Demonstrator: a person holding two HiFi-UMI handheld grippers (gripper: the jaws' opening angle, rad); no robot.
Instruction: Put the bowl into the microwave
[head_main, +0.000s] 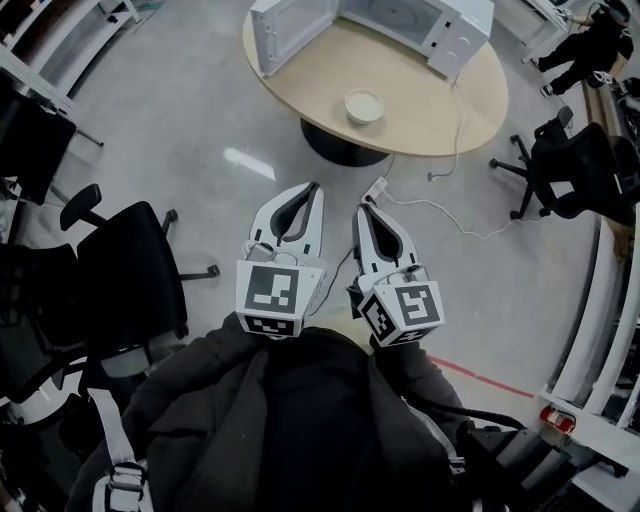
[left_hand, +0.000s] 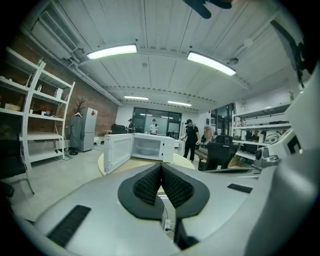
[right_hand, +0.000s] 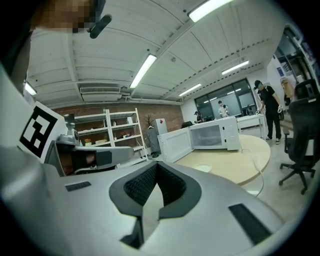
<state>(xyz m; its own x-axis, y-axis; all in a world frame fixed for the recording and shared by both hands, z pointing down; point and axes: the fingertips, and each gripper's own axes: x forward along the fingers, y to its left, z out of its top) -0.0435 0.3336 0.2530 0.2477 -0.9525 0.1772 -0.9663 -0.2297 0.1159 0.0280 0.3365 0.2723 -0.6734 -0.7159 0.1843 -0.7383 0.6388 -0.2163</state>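
The white plastic left tool (head_main: 314, 188) and right tool (head_main: 361, 210) are both closed and empty. A round pale bowl (head_main: 364, 106) sits on the oval wooden table (head_main: 440, 115), near the boxy white microwave (head_main: 445, 30).

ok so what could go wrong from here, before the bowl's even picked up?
1. The power strip and white cable lie on the floor before the table: trip risk.
2. The left gripper and right gripper are both shut; pushing at the bowl like that could shove it.
3. The microwave has its open door jutting out; a carried bowl could clip it.
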